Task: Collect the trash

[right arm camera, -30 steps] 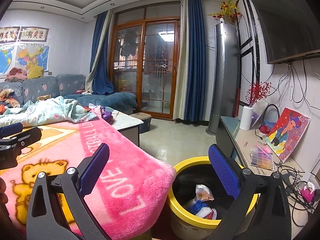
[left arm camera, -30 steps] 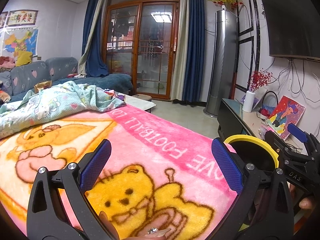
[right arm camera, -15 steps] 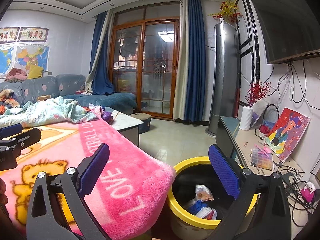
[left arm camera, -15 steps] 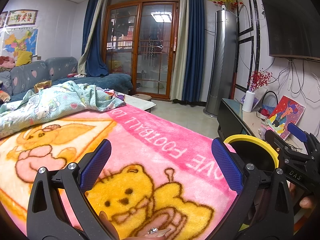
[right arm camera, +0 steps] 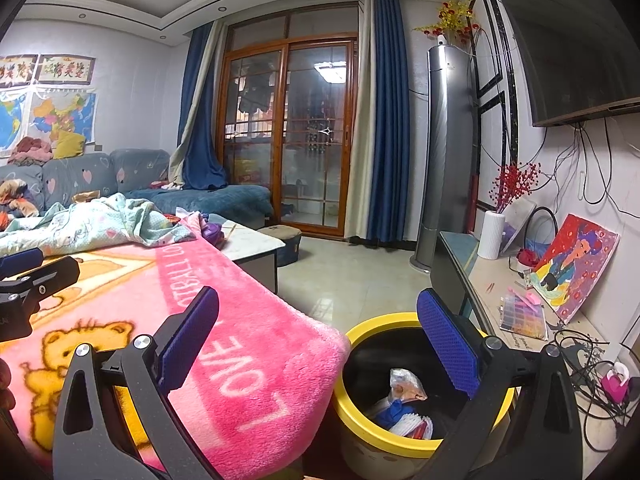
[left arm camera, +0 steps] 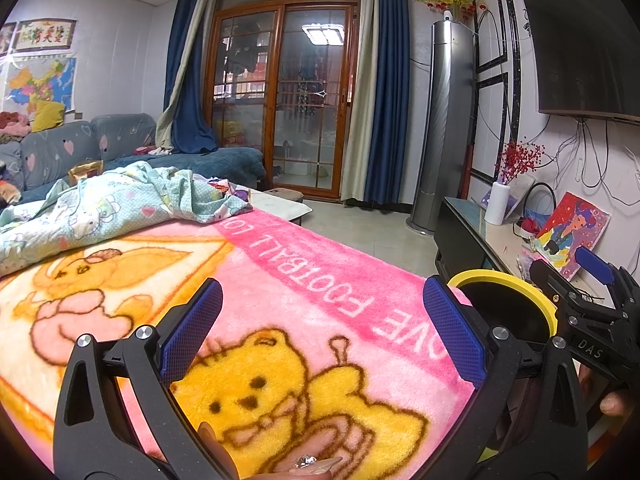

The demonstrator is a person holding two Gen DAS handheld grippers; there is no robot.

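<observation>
A yellow-rimmed bin (right arm camera: 372, 440) stands on the floor beside the pink blanket (right arm camera: 240, 344). Inside it lie crumpled wrappers (right arm camera: 404, 404), white, tan and blue. My right gripper (right arm camera: 320, 340) is open and empty, hovering above the blanket's edge and the bin. My left gripper (left arm camera: 320, 328) is open and empty above the pink blanket (left arm camera: 304, 304), over its yellow bear print. The bin's rim (left arm camera: 508, 280) shows at the right of the left wrist view, with the right gripper's body (left arm camera: 592, 320) beyond it.
A light patterned quilt (left arm camera: 112, 208) lies bunched at the blanket's far end. A low table (right arm camera: 256, 248) stands behind. A TV console (right arm camera: 516, 304) with a vase, a painting and cables runs along the right wall. Tiled floor (right arm camera: 352, 276) lies between them.
</observation>
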